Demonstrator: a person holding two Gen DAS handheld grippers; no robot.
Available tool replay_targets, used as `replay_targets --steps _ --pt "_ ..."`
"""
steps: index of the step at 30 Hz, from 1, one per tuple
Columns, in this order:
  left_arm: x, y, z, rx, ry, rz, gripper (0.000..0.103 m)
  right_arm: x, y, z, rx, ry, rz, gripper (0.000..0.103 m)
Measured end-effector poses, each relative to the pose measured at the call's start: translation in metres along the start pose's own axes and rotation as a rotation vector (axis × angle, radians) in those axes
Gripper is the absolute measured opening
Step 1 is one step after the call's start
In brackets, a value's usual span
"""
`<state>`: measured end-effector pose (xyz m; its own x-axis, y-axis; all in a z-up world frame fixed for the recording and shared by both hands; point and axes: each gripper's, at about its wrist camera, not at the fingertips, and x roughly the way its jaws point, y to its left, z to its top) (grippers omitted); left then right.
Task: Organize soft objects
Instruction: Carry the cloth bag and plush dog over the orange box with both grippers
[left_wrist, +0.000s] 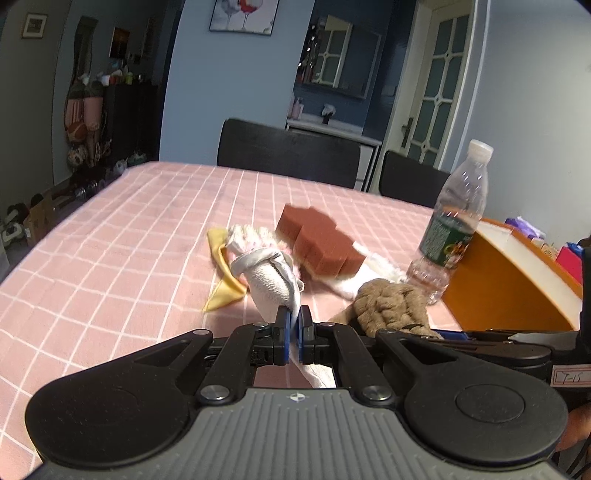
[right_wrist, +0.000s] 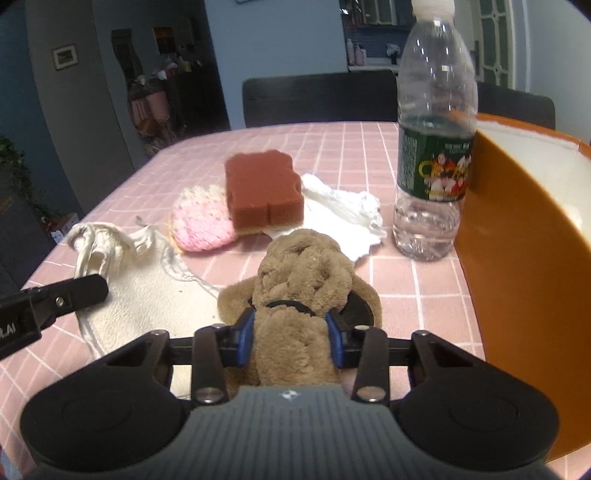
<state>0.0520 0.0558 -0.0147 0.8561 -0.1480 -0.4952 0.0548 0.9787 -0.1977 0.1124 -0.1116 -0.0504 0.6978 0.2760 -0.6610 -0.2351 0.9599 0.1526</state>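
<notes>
My left gripper (left_wrist: 294, 325) is shut on a cream cloth with grey trim (left_wrist: 271, 280), pinching its edge; the cloth also shows in the right wrist view (right_wrist: 147, 280), lying on the table. My right gripper (right_wrist: 290, 332) is shut on a brown plush toy (right_wrist: 301, 295), squeezed between the blue pads; the toy also shows in the left wrist view (left_wrist: 388, 302). Beyond lie a red-brown sponge (right_wrist: 264, 192), a pink knitted piece (right_wrist: 201, 218), a white cloth (right_wrist: 343, 210) and a yellow cloth (left_wrist: 223, 273).
An orange bin (right_wrist: 517, 266) with a white inside stands at the right, close to my right gripper. A clear water bottle (right_wrist: 436, 140) stands beside it. The pink checked tablecloth (left_wrist: 110, 240) covers the table. Dark chairs (left_wrist: 288, 151) stand behind.
</notes>
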Motion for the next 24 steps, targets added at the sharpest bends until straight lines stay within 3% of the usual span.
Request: replay_targets --steps 15,24 --pt "-0.061 -0.028 0.038 0.061 -0.211 -0.07 0.003 -0.098 -0.01 0.021 -0.043 -0.183 0.111 0.039" --pt "-0.072 -0.065 0.06 0.133 -0.303 -0.186 0.003 -0.149 -0.043 0.043 -0.041 -0.255 0.069 0.039"
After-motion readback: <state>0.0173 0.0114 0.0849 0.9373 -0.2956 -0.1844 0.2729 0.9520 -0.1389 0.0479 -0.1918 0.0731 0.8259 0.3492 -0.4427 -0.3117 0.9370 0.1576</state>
